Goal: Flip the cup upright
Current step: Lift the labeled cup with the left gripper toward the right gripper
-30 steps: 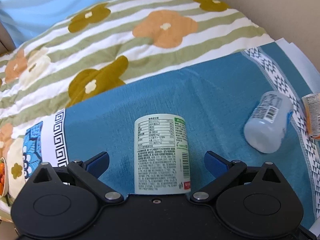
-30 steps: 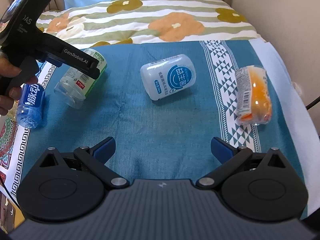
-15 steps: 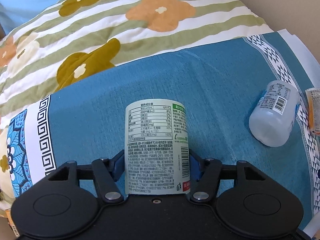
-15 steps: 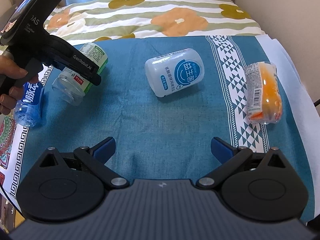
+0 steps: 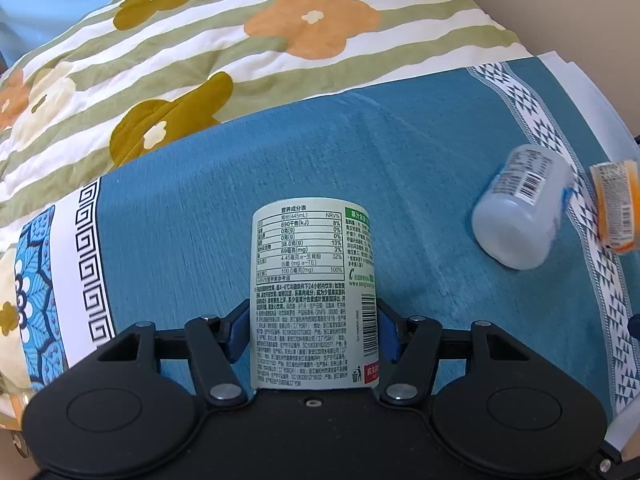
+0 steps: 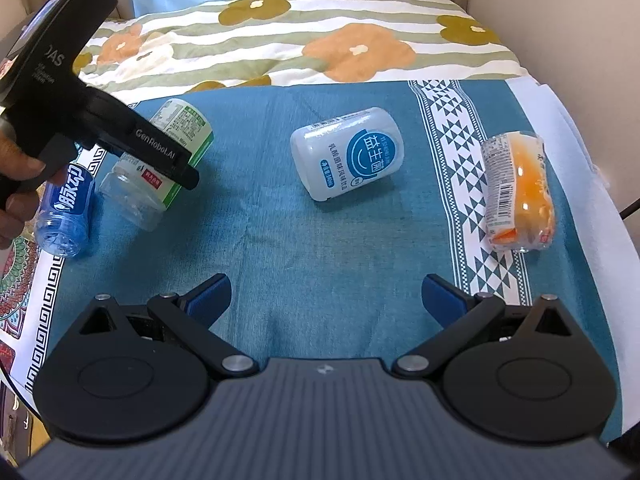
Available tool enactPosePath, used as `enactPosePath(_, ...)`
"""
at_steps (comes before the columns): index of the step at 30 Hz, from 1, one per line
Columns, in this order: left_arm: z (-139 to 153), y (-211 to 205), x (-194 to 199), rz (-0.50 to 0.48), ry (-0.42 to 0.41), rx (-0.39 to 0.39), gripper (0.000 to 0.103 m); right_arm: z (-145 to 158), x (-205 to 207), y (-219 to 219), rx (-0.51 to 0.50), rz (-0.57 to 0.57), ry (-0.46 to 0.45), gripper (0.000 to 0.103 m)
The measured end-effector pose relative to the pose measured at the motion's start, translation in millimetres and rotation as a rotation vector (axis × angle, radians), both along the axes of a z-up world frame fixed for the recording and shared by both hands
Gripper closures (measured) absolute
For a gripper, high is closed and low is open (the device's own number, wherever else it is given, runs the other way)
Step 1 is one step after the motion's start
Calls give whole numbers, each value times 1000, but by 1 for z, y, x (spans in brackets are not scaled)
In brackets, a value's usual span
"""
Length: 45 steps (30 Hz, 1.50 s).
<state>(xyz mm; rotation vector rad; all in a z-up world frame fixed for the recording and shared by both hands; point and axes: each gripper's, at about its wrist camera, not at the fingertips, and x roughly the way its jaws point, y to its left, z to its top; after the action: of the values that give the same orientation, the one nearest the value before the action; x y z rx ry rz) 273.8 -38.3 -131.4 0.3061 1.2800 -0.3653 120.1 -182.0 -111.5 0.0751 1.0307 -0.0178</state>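
A cut clear bottle cup with a green and white label point(image 5: 314, 296) lies on its side on the blue cloth point(image 5: 400, 184). My left gripper point(image 5: 314, 332) is shut on it, blue pads pressed on both sides. In the right wrist view the same cup point(image 6: 160, 168) lies at the far left, partly hidden under the left gripper's body point(image 6: 132, 140). My right gripper point(image 6: 326, 294) is open and empty, low over the near middle of the cloth.
A white cup with a blue round logo point(image 6: 348, 164) lies on its side at mid cloth, also in the left wrist view point(image 5: 520, 216). An orange-filled clear cup point(image 6: 518, 192) lies at the right. A blue bottle cup point(image 6: 66, 208) lies far left. A flowered quilt point(image 6: 320, 36) lies behind.
My left gripper went from open around the green-label cup to shut on it. The right gripper stayed open and moved forward a little.
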Motion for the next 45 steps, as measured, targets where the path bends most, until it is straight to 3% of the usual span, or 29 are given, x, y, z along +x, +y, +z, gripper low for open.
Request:
enactPosePath(9, 14, 0, -52, 67, 28, -48, 38, 17, -15, -13, -13, 2, -22, 0)
enactPosePath(20, 7, -3, -112, 212, 90, -119, 38, 25, -36, -26, -24, 36, -32, 0)
enactPosePath(31, -13, -7, -126, 289, 101, -102, 37, 15, -54, -30, -35, 65, -4, 0)
enactPosePath(41, -17, -14, -128, 275, 71, -82, 36, 16, -61, -31, -37, 58, -2, 0)
enactPosePath(45, -12, -13, -131, 262, 50, -78, 19, 17, -62, -30, -38, 58, -5, 0)
